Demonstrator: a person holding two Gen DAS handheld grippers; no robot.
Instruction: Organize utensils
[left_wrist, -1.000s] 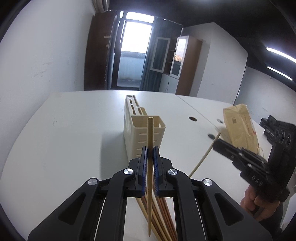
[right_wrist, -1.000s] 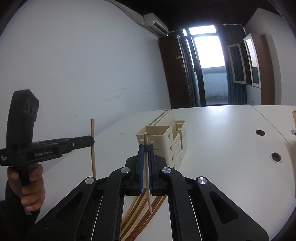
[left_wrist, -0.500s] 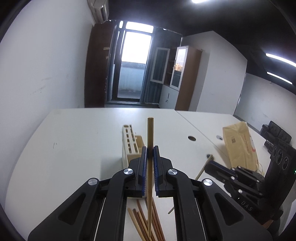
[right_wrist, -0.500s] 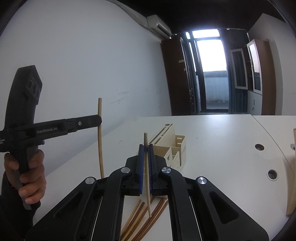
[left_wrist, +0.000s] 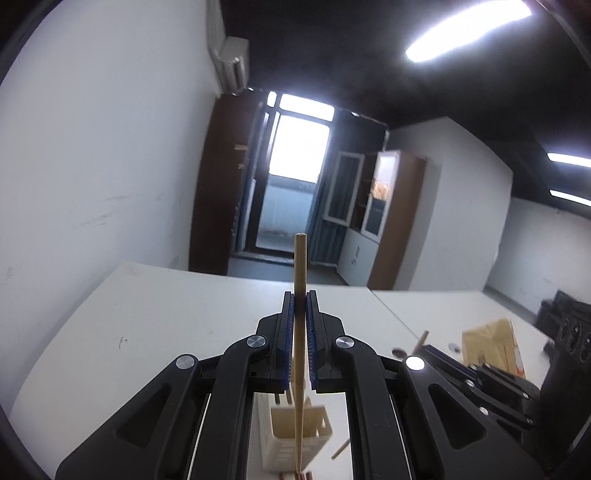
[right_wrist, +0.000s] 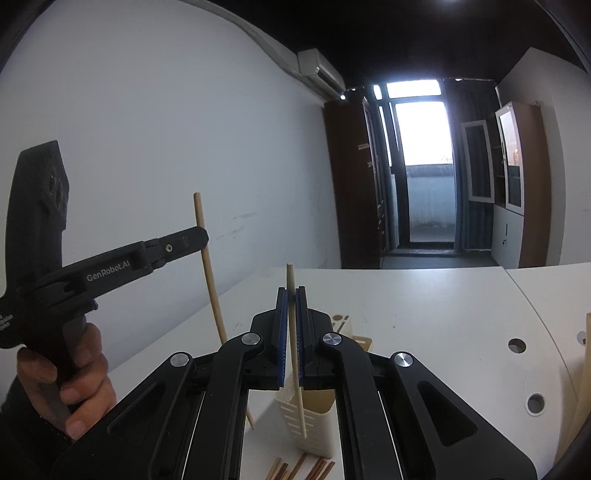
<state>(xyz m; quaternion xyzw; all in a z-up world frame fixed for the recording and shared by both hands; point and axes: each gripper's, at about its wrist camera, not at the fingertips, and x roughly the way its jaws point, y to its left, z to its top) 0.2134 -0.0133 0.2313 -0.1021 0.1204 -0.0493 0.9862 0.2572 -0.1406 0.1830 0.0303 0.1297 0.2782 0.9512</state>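
Both tools have come up off the surface (right_wrist: 424, 295) over the last second, each with one chopstick. The utensil holder (left_wrist: 299, 439), mid-frame a second ago, now sits at the bottom of both wrist views, under the fingers.

Left tool (left_wrist: 300, 306): clenched on a pale chopstick (left_wrist: 300, 280), stick close to upright, upper end above the blue pads, lower end hanging in front of the holder's open compartment. Seen from the right wrist view, this tool (right_wrist: 201, 236) sits at left of frame, a hand (right_wrist: 70, 380) on its grip.

Right tool (right_wrist: 291, 302): clenched on a second chopstick (right_wrist: 293, 347), slightly tilted, lower tip crossing the holder's front wall at bottom centre.

Loose chopsticks (right_wrist: 303, 469) remain on the surface along the bottom edge (several, darker and lighter; count unclear).

Reading: the lift has likely cleared both lower ends above the holder's rim, though the fisheye makes height hard to judge. Next would be lining each stick over a compartment and lowering it in.
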